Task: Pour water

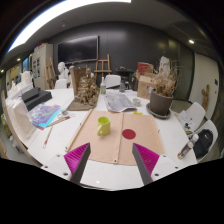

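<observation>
From where I stand, the gripper (112, 158) hangs above the near edge of the white bench (170, 150), its jaws spread wide with nothing between them; the magenta pads (147, 157) face each other across open air. It is held back and level, which I judge is to keep the whole working area in sight before any approach.

Beyond the jaws lies a brown paper sheet (108, 140), seemingly laid down as a working patch to catch spills. On it stands a small yellow-green cup (104, 125), upright, and just beside it to the right lies a flat red disc (129, 133), perhaps a lid or coaster; I cannot tell which. The two are near each other but apart.

Which vessel holds the water is not clear to me. The cup is the only likely pouring thing I can make out, so I judge the task has not yet begun and the reach toward the cup comes first.

Farther back a potted dry plant (160, 98) stands at the right, and papers (122, 101) and books (45, 115) lie scattered well clear of the sheet.
</observation>
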Tool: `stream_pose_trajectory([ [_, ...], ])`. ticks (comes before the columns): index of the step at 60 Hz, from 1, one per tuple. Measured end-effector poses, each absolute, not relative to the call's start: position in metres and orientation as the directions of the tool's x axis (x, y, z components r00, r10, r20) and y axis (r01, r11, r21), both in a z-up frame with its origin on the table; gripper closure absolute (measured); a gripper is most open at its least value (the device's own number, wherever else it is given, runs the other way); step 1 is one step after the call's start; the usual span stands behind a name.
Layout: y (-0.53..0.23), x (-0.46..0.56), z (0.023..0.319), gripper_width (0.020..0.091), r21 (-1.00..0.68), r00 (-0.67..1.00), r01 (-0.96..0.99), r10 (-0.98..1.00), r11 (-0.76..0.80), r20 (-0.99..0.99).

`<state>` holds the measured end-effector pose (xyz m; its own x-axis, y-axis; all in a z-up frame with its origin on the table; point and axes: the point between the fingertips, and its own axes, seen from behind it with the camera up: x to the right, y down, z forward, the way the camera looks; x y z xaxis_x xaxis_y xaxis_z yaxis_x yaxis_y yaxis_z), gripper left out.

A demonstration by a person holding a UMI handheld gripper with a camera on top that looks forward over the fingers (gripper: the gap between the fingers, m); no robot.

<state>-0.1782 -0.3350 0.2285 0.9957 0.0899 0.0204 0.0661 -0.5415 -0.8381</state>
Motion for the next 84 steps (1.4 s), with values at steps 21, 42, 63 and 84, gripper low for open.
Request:
stream_pose_trajectory([
  [21,-0.34,0.003,0.182,0.0242,-0.829,0.999,-0.003,-0.028,-0.559,0.015],
  [42,-0.326,0.226,0.1,0.0245,-0.879,0.983,-0.108,-0.183,-0.465,-0.024],
  [63,-0.232,0.271,0.041,0.0539,-0.897,0.987,-0.12,-0.146,-0.425,-0.062],
  [84,-0.222,0.263,0.043,0.0849,-0.913,0.99,-0.078,-0.143,-0.399,-0.022],
])
